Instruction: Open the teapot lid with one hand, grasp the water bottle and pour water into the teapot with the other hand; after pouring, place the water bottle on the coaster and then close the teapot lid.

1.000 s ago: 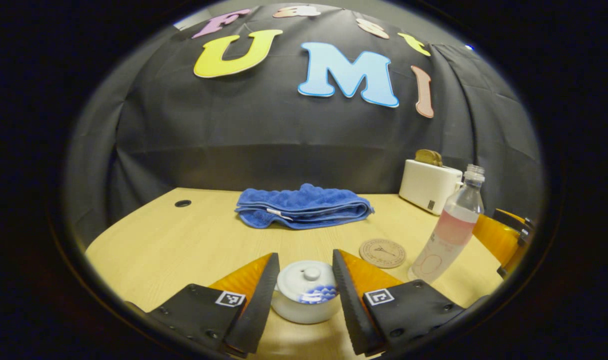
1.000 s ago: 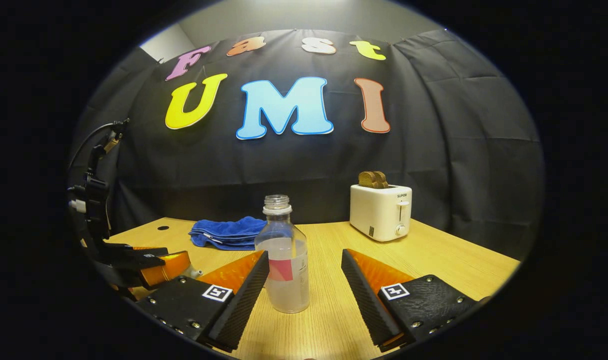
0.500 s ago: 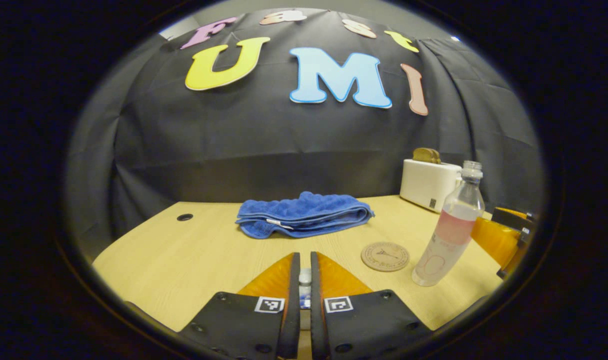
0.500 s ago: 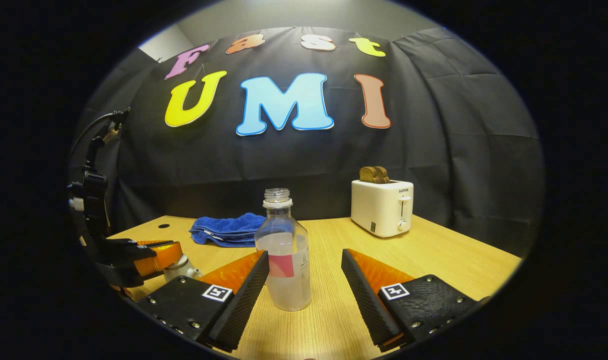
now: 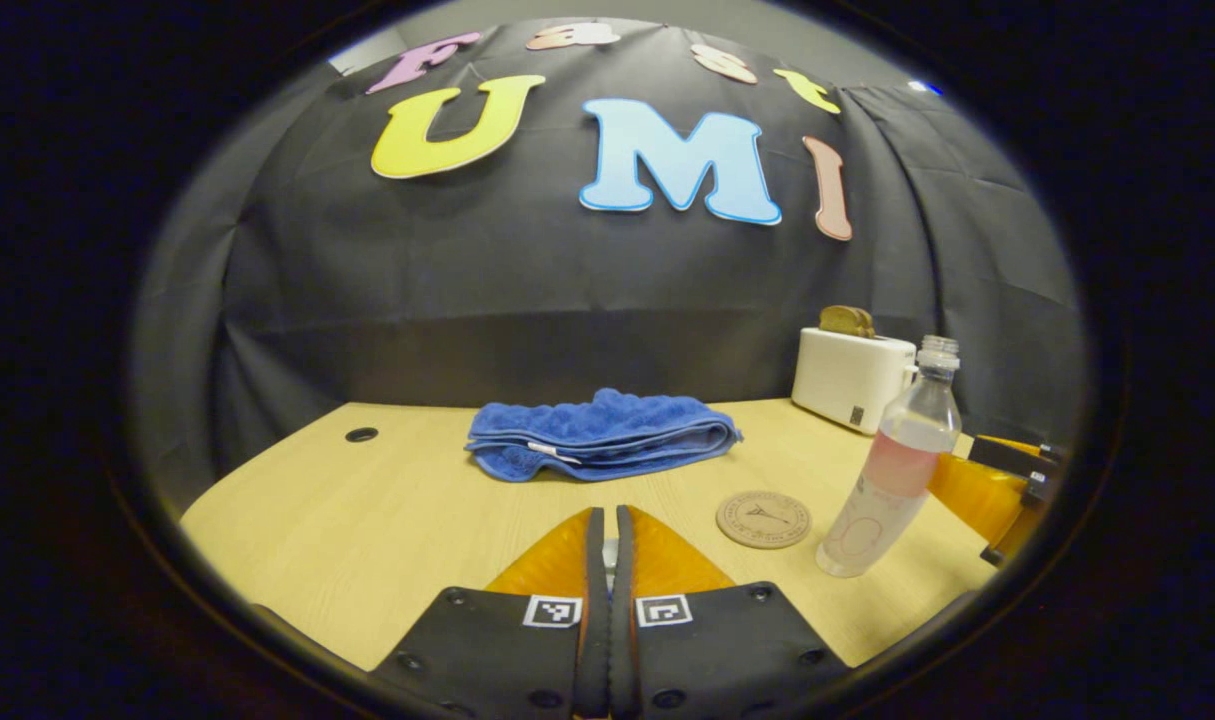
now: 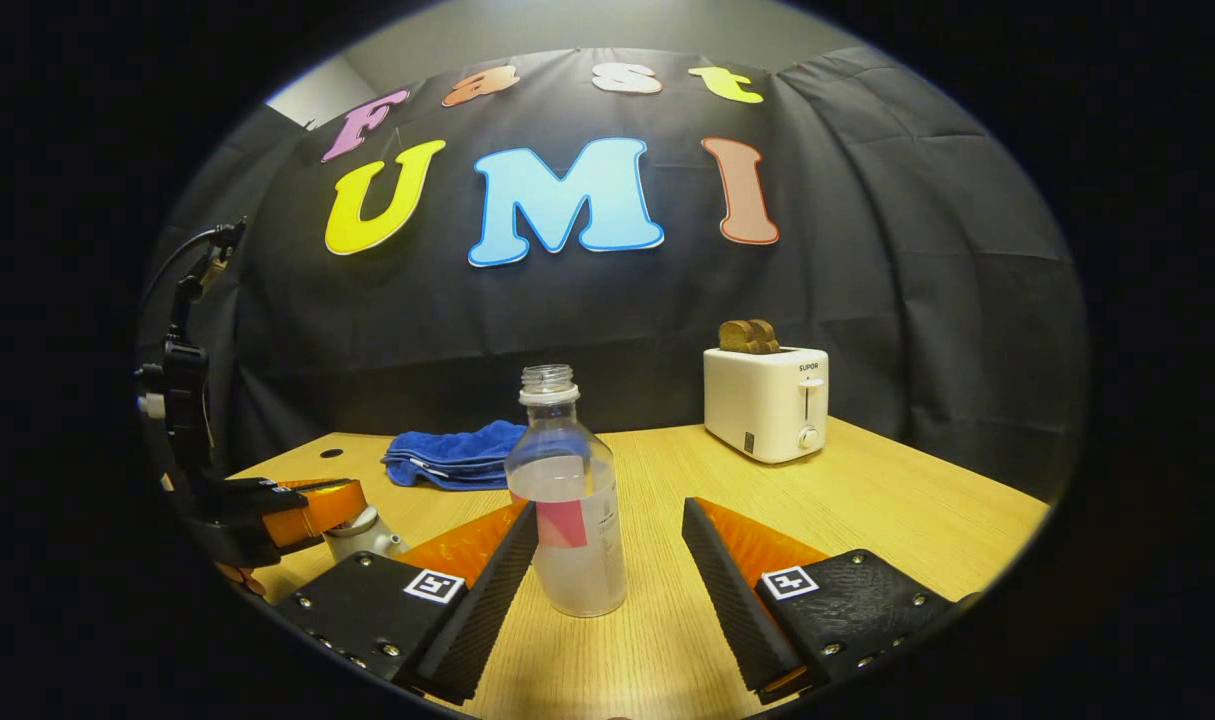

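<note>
Table (image 6: 867, 500) spans the lower frame. Water bottle (image 6: 567, 520) stands centre, between the spread fingers of the right gripper (image 6: 607, 560). Left gripper (image 5: 608, 560) pinches the teapot lid (image 5: 609, 548), bottom centre. Coaster (image 5: 763, 519) lies lower right.

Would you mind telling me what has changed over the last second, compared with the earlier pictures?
The left hand-held gripper went from open around the teapot lid to closed on its knob; a sliver of the lid shows between its fingers. The right hand-held gripper stayed open around the water bottle, edging slightly nearer. The bottle, coaster, blue towel and toaster stayed where they were.
</note>
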`<state>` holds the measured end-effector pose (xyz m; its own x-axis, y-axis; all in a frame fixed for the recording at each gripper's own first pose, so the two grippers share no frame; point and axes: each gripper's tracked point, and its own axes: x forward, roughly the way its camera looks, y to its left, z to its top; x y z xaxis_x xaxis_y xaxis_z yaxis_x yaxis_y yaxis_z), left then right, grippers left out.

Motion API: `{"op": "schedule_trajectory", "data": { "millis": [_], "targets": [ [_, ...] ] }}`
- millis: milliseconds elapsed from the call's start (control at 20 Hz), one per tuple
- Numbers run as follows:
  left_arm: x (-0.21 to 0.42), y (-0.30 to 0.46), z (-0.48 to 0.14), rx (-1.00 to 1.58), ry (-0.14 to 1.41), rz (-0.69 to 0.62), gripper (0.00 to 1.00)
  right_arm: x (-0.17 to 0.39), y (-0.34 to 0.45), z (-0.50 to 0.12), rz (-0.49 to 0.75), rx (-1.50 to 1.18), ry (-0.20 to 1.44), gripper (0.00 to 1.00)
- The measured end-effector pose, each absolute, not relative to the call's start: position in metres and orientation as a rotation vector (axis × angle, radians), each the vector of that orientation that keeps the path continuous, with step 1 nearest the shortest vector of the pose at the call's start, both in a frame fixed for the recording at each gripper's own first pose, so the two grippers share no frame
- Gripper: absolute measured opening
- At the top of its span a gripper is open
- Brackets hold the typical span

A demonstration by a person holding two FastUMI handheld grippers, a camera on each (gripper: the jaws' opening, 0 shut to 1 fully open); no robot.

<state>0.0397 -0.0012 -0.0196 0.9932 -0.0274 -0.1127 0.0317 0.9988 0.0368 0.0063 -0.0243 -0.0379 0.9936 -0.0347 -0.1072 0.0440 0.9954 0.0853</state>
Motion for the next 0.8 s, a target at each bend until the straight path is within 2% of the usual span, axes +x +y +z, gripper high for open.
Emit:
{"op": "schedule_trajectory", "data": {
  "millis": [350,800],
  "targets": [
    [0.033,0.012,0.021,-0.001,0.023,-0.048,0.05,0.008,-0.018,-0.039,-0.025,0.088,0.112,0.93],
    [0.037,0.106,0.036,0.046,0.000,0.091,0.06,0.018,-0.011,-0.041,-0.028,0.051,0.123,0.93]
  ]
}}
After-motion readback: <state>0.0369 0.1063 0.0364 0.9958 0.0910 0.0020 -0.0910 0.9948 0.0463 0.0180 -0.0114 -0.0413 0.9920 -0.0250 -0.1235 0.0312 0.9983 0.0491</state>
